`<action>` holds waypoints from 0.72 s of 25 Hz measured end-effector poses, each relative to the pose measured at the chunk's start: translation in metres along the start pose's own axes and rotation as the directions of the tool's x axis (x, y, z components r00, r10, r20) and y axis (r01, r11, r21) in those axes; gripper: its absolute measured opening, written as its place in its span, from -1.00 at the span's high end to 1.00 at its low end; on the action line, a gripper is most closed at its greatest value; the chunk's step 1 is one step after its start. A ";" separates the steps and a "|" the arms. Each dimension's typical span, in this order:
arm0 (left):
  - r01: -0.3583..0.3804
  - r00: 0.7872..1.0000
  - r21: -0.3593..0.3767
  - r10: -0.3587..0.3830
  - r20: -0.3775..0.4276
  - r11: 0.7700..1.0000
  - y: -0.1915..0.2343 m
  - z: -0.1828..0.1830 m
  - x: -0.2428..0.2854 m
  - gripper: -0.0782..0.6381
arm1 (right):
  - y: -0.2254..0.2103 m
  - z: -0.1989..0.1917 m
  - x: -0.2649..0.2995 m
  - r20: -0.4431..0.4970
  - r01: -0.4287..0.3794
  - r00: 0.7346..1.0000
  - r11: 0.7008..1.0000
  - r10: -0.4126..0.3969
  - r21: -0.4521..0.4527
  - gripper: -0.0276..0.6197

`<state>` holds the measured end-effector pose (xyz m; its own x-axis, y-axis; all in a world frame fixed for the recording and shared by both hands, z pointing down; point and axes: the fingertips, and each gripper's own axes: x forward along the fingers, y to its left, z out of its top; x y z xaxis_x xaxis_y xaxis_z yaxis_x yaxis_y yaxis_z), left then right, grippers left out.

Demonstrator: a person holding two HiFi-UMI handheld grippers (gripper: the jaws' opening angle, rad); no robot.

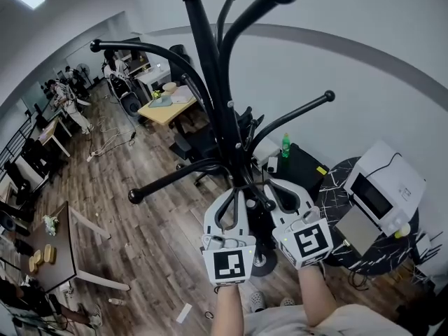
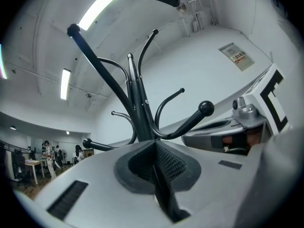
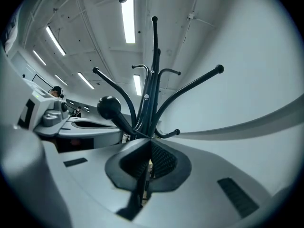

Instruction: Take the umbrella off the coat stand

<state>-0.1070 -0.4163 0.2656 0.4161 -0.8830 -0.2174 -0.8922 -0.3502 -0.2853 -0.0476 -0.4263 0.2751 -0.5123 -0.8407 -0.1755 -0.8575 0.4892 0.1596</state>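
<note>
Black against the black stand (image 1: 207, 61), the umbrella (image 1: 246, 128) seems to be hanging by its pole near the left gripper (image 2: 154, 143) and right gripper (image 3: 151, 141), both clenching on nothing visible, so one is needing to reopen around it before lifting.

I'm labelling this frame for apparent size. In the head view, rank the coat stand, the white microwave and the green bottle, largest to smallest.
1. coat stand, helped by being nearest the camera.
2. white microwave.
3. green bottle, far smaller.
</note>
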 end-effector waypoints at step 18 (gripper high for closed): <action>-0.003 0.999 0.083 0.000 0.040 0.997 -0.010 0.021 -0.012 0.72 | 0.000 0.020 -0.018 0.038 0.005 0.999 0.998 -0.003 -0.055 0.89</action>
<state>-0.0993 -0.3960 0.2515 0.4231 -0.8695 -0.2548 -0.8758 -0.3204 -0.3610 -0.0396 -0.4066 0.2591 -0.5111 -0.8328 -0.2128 -0.8562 0.4714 0.2116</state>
